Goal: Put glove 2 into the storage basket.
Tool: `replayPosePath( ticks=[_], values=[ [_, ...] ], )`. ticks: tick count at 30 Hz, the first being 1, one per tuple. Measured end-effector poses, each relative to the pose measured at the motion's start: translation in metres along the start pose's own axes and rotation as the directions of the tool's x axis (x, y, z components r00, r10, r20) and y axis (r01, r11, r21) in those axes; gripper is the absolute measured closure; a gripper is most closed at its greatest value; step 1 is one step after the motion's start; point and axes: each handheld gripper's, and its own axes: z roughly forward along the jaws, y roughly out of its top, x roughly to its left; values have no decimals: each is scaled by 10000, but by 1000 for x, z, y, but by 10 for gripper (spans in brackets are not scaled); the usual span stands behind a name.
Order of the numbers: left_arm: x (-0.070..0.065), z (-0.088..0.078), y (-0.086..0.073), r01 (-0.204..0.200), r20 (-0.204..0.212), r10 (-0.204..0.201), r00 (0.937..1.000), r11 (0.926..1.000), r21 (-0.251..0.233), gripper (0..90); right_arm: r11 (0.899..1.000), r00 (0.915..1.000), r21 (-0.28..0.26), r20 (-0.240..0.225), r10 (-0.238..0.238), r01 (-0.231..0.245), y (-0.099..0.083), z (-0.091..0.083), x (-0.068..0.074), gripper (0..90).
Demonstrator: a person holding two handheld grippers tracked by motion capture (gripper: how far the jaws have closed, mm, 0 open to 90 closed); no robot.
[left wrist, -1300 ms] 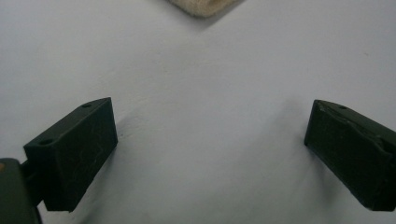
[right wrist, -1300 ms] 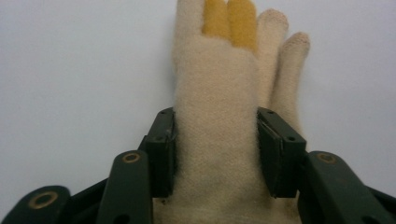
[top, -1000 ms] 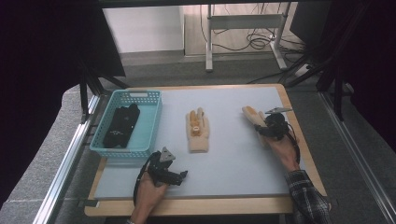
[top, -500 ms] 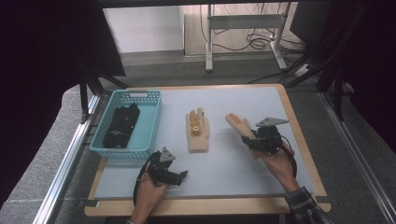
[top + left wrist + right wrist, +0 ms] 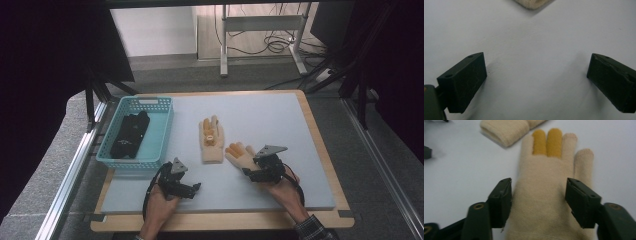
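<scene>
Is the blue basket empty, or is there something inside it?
Not empty. The blue basket holds a dark item lying flat along its floor; what it is cannot be told.

Left tongs (image 5: 194, 187) wide open; right tongs (image 5: 248, 173) just opening.

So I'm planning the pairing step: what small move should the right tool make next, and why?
Probably lift off and back away. The right tool has just been opening; its jaws straddle the glove lying flat beside the other glove, so it looks released.
</scene>
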Motion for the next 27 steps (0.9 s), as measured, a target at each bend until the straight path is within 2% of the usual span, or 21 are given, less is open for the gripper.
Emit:
replayPosePath(
  ticks=[3,6,12,16,21,27],
  values=[
    [0,0,0,-8,0,8,10000,10000,9,29,9996,9999,-261,30,-120,121,5,-11,1,327],
    [0,0,0,2,-2,-2,10000,10000,0,29,9984,9999,-551,104,-79,85,10,-24,-5,350],
    [0,0,0,-43,-1,43,10000,10000,32,29,9993,9989,-257,389,278,-268,-2,-37,-28,652],
    [0,0,0,-38,-3,38,10000,10000,31,29,9979,9956,-50,672,649,-647,-18,-39,-44,787],
    [0,0,0,-35,-5,35,10000,10000,27,29,9951,9921,143,810,961,-976,-36,-36,-58,843],
    [0,0,0,-43,-15,43,10000,10000,40,29,9970,9965,4,324,771,-771,-47,-37,-48,850]
  ],
)
